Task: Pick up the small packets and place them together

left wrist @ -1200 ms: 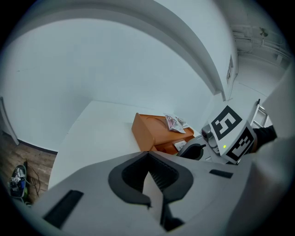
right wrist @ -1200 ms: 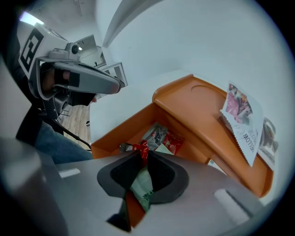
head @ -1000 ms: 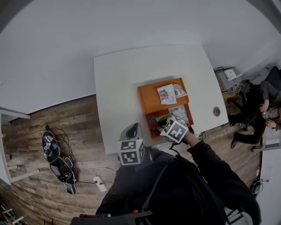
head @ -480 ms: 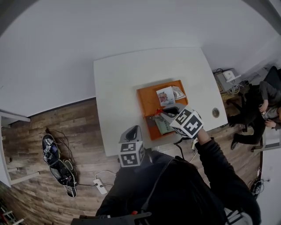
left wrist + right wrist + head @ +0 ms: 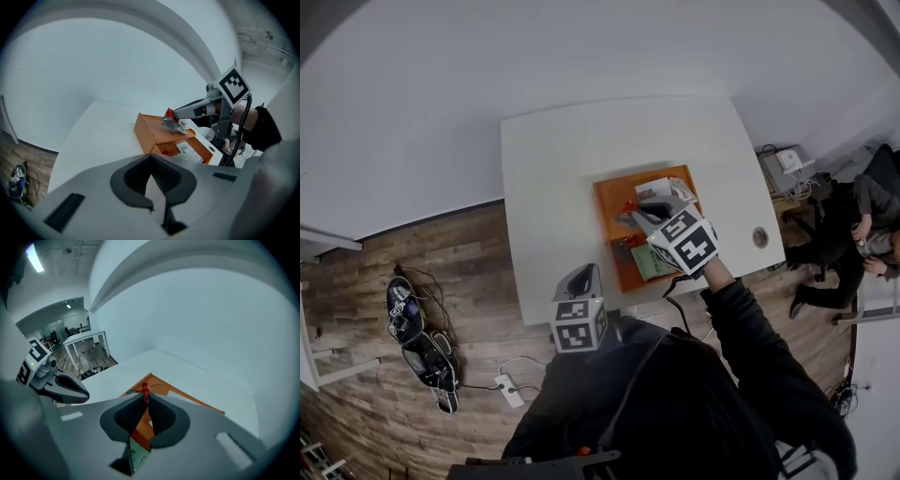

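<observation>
Head view shows the job partway: the right claw (image 5: pixel 636 212) is clamped on a small red-tipped packet (image 5: pixel 627 207), held in the air above the far compartment of the orange tray (image 5: pixel 604 201). Other packets (image 5: pixel 666 186) already lie there, while more packets (image 5: pixel 652 262) sit in the near compartment (so several trips likely remain). The right arm reaches forward over the tray, claw tilted downward; the left claw (image 5: pixel 580 277) hangs by the tabletop's (image 5: pixel 553 159) near edge, jaws together and empty.

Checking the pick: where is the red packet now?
The red packet hangs pinched in the right gripper, above the orange tray, near the middle of the head view.
</observation>
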A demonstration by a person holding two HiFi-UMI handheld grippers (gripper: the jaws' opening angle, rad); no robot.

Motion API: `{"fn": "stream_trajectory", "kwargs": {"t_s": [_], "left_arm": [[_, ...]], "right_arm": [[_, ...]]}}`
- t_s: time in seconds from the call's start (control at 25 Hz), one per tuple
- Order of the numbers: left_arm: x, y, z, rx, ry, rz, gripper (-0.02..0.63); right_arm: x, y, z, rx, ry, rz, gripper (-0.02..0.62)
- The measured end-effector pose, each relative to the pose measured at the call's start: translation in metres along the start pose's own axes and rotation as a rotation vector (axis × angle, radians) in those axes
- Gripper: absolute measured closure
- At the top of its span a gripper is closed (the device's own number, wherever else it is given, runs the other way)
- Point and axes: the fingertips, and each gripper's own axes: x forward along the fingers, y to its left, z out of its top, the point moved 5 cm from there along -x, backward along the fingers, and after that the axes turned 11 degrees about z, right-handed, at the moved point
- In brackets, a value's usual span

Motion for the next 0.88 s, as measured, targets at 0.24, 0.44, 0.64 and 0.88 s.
{"fn": "stream_trajectory", "kwargs": {"t_s": [0.24,0.44,0.64,0.88], "left_arm": [[-0.001,0.008,0.003,-0.011,-0.007,0.013,0.607],[0.000,0.007,0.003,-0.004,0.000,0.006,0.607],[0.000,0.008,0.001,0.006,-0.004,0.002,0.607],[0.002,0.006,0.005,0.012,-0.007,-0.006,0.607]], "right_arm": [[0.016,-0.007,-0.007,0.088,-0.013,-0.002,0.565],[0.022,-0.011,-0.005,0.106,-0.005,-0.002,0.565],[0.023,-0.009,-0.002,0.152,-0.022,0.017,0.563],[0.023,-0.016,0.004,0.125,0.000,-0.019,0.560]]}}
